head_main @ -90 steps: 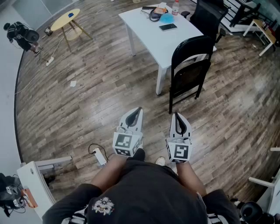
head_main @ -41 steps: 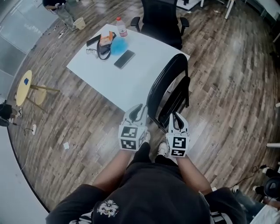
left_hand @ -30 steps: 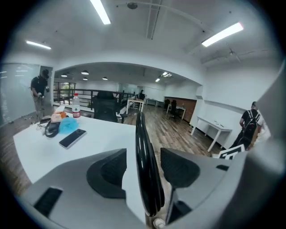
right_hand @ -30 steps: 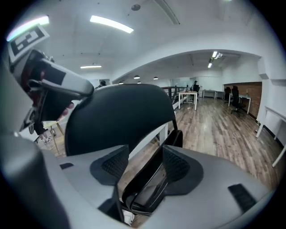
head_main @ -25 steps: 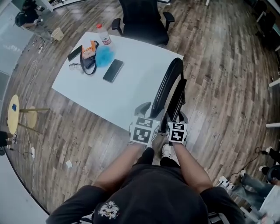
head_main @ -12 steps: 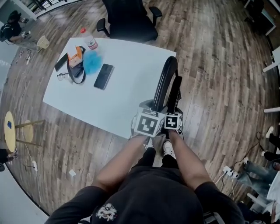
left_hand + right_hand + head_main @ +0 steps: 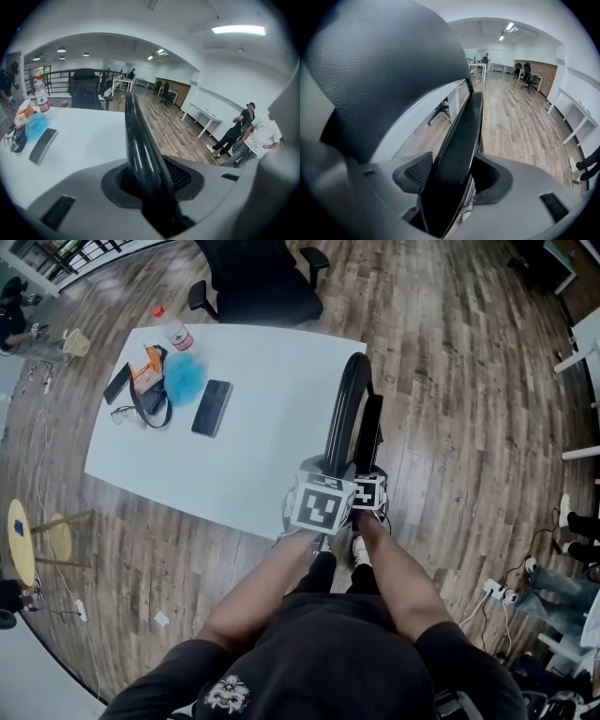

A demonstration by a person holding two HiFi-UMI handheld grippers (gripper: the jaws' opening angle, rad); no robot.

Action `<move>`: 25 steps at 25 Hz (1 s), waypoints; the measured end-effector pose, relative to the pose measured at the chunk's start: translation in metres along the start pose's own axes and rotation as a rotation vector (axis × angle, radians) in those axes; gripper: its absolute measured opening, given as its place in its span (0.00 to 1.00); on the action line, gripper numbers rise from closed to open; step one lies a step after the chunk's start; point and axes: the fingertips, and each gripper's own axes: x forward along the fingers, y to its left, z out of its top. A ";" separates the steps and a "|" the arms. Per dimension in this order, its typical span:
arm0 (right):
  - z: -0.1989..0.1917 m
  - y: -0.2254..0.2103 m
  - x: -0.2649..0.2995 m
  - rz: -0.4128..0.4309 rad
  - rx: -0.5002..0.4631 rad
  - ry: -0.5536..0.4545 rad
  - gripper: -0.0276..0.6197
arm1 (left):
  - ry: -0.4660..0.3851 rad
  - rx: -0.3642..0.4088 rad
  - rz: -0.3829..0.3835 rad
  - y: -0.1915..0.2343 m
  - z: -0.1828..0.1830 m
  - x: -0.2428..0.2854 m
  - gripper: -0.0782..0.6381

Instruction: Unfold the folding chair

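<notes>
The black folding chair stands folded beside the white table (image 7: 272, 427). Its arched back rail (image 7: 345, 404) and flat seat panel (image 7: 368, 432) lie close together. My left gripper (image 7: 325, 470) is at the top of the back rail (image 7: 136, 136). The rail runs between its jaws, which are closing, and fills the gap between the pads. My right gripper (image 7: 368, 474) sits just to the right. The seat panel's edge (image 7: 464, 136) stands between its jaws, which are closing slightly, and touches both pads. The chair's legs are hidden below my arms.
On the table lie a phone (image 7: 211, 407), a blue puff (image 7: 183, 374), a bottle (image 7: 172, 331) and glasses with a strap. A black office chair (image 7: 258, 282) stands behind the table. Wooden floor spreads to the right, with a power strip (image 7: 497, 589). People (image 7: 241, 131) stand far off.
I have walked up to the folded chair. Both grippers came down onto its top, and the left jaws have closed in round the back rail.
</notes>
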 end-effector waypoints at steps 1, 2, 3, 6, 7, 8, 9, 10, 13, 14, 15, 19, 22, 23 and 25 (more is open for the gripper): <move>0.000 0.000 0.001 0.000 0.009 -0.004 0.46 | 0.001 -0.001 -0.003 0.000 0.000 0.000 0.29; 0.001 0.000 0.001 0.002 0.017 -0.006 0.45 | 0.002 -0.003 -0.007 0.000 -0.001 0.000 0.29; 0.001 0.001 0.001 0.005 0.022 -0.009 0.45 | 0.002 -0.003 -0.010 0.000 -0.001 0.000 0.29; 0.001 -0.001 -0.006 0.011 0.039 -0.026 0.45 | 0.006 0.004 -0.009 0.002 -0.003 -0.001 0.29; 0.000 -0.004 -0.008 0.021 0.048 -0.032 0.45 | 0.009 0.005 -0.009 0.003 -0.004 -0.001 0.29; -0.001 -0.007 -0.010 0.033 0.055 -0.033 0.44 | 0.011 0.005 -0.009 0.003 -0.004 -0.001 0.29; -0.003 -0.012 -0.012 0.046 0.061 -0.033 0.44 | 0.011 0.005 -0.010 0.003 -0.003 -0.001 0.29; -0.004 -0.019 -0.014 0.054 0.062 -0.039 0.44 | 0.011 0.004 -0.010 0.002 -0.003 -0.001 0.29; -0.008 -0.044 -0.020 0.073 0.076 -0.063 0.44 | 0.010 0.000 -0.008 0.000 -0.003 0.001 0.28; -0.011 -0.052 -0.022 0.087 0.089 -0.069 0.44 | 0.013 0.002 -0.004 -0.001 -0.003 0.003 0.28; -0.014 -0.061 -0.025 0.099 0.101 -0.074 0.44 | 0.018 0.005 0.002 -0.002 -0.004 0.004 0.28; -0.027 -0.104 -0.038 0.164 0.156 -0.089 0.44 | 0.027 -0.018 0.017 -0.007 -0.007 0.013 0.27; -0.042 -0.143 -0.045 0.247 0.209 -0.101 0.44 | 0.039 -0.045 0.031 -0.013 -0.009 0.021 0.26; -0.047 -0.156 -0.048 0.288 0.227 -0.112 0.44 | 0.045 -0.049 0.034 -0.016 -0.010 0.025 0.26; -0.057 -0.178 -0.052 0.376 0.244 -0.125 0.45 | 0.057 -0.051 0.039 -0.022 -0.014 0.033 0.26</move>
